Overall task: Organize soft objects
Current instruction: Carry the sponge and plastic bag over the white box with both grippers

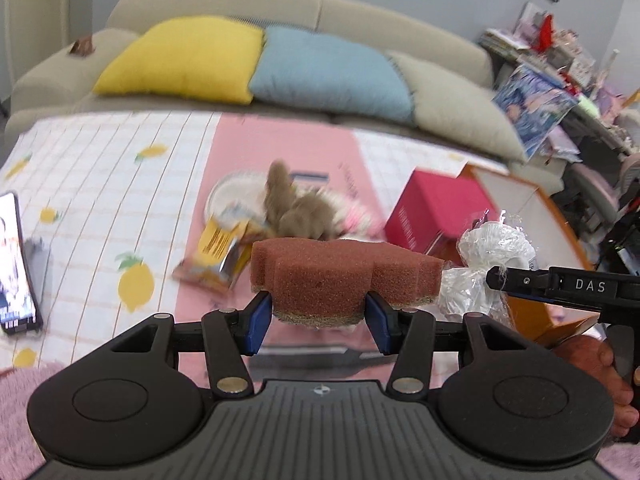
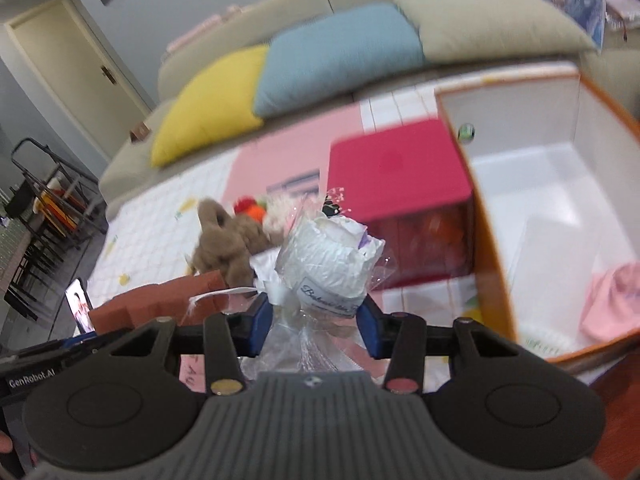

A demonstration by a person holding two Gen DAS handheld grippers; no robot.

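On right gripper (image 1: 496, 278): "DAS"

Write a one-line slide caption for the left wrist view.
Left gripper clamps a brown sponge above the table, plush toy beyond.

I am in a home living room: a long beige sofa (image 1: 280, 12) runs across the back with a yellow cushion (image 1: 184, 58), a blue cushion (image 1: 328, 72) and a beige cushion (image 1: 460, 104) lined up on its seat. In front of me the surface wears a white checked cloth with lemons (image 1: 104, 184), and a cluttered shelf of pictures and keepsakes (image 1: 552, 52) stands at the sofa's end. From my right side I also see a cream door (image 2: 60, 64) in a grey wall and dark dining chairs (image 2: 36, 216) beside it.
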